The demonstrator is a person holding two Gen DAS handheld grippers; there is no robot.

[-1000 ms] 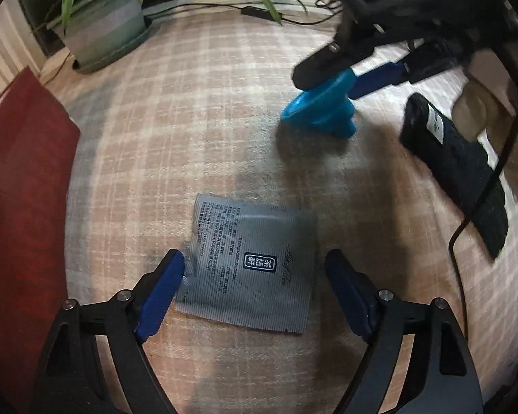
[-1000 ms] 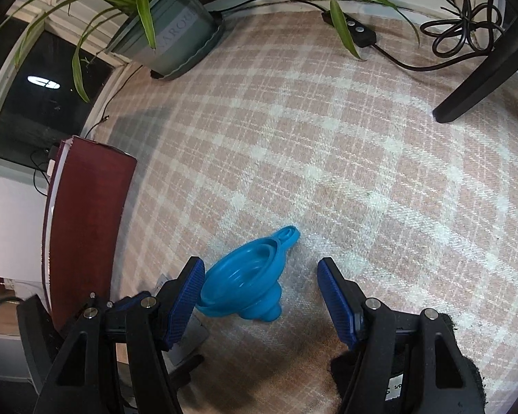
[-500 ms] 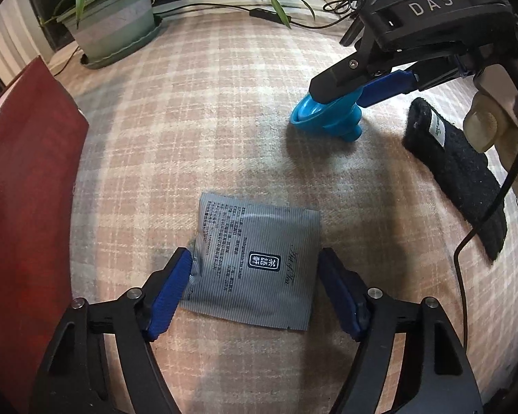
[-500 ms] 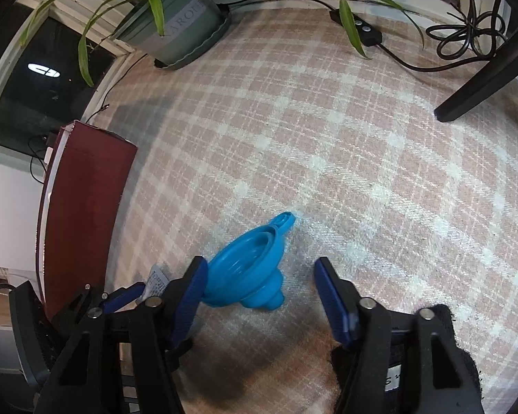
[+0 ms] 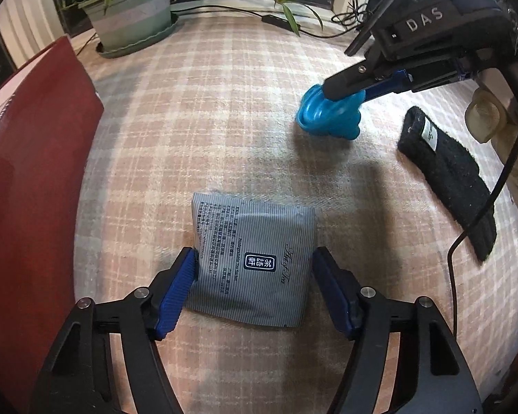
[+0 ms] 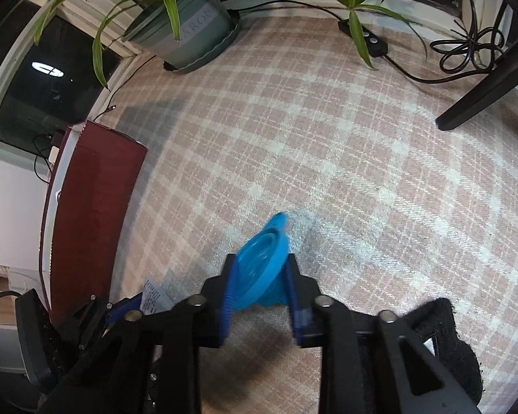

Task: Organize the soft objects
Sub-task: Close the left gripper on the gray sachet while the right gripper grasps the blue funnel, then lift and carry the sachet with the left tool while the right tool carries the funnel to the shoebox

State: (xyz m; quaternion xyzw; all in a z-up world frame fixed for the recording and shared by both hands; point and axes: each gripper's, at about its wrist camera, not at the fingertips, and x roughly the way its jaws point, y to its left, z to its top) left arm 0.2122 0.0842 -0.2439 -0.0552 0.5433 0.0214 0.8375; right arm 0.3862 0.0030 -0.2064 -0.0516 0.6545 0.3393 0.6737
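On the plaid cloth (image 6: 345, 158), the right tool (image 6: 260, 296) has clamped the blue funnel (image 6: 264, 269); left tool (image 5: 253, 291) gapes around the sachet (image 5: 252, 262)

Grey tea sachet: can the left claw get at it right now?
Probably yes: the left claw is open, straddling the grey tea sachet flat on the cloth, with nothing between them.

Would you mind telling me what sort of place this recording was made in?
Probably a home, on a plaid cloth spread beside a dark window. A potted spider plant, a coiled power cable and a dark red book suggest a domestic setting.
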